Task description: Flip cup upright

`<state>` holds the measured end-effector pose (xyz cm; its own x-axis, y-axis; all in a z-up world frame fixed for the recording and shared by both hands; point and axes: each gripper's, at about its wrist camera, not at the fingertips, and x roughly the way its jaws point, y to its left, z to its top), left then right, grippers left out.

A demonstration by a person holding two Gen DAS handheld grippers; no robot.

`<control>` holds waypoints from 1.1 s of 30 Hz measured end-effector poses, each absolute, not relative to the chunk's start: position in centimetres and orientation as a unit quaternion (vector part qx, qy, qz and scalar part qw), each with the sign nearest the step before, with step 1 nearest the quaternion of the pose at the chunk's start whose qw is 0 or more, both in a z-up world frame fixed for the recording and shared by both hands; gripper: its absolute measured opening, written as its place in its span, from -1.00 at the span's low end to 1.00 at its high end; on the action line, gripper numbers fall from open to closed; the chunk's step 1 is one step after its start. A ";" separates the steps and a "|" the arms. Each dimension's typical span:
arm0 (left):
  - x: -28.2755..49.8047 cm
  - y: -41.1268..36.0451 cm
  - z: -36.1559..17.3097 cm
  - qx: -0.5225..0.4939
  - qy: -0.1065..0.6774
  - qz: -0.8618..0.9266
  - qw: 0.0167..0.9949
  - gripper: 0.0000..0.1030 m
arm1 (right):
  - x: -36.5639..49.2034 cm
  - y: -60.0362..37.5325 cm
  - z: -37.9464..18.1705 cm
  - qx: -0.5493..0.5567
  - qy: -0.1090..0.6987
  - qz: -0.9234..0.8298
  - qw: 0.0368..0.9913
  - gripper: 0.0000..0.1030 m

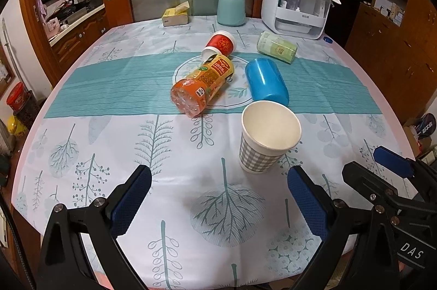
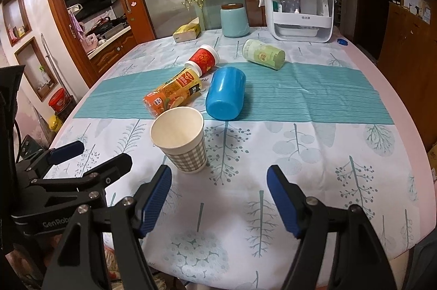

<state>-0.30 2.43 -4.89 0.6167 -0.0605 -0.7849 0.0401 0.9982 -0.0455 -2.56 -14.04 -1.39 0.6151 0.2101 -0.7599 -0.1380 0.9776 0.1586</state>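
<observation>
A grey-checked paper cup (image 1: 266, 138) stands upright on the tablecloth, mouth up; it also shows in the right wrist view (image 2: 181, 138). A blue plastic cup (image 1: 266, 83) lies on its side just behind it, also seen in the right wrist view (image 2: 225, 94). My left gripper (image 1: 220, 187) is open and empty, a little short of the paper cup. My right gripper (image 2: 218, 189) is open and empty, to the right of the paper cup. The right gripper also shows in the left wrist view (image 1: 374, 164), and the left gripper in the right wrist view (image 2: 95, 153).
An orange juice bottle (image 1: 203, 83), a red cup (image 1: 221, 44) and a green can (image 1: 277, 47) lie on their sides mid-table. At the back stand a teal canister (image 1: 230, 8), a tissue box (image 1: 176, 15) and a white appliance (image 1: 296, 8) under a cloth.
</observation>
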 end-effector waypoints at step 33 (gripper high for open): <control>1.0 2.8 -5.4 -0.008 0.447 -0.010 0.895 0.92 | -1.5 -13.2 -2.2 0.047 0.437 0.102 0.893 0.41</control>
<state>0.96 2.82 -5.38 0.6009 -0.0242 -0.7990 0.0102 0.9997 -0.0226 -1.51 -13.18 -2.23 0.5980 0.2226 -0.7700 -0.1403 0.9749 0.1728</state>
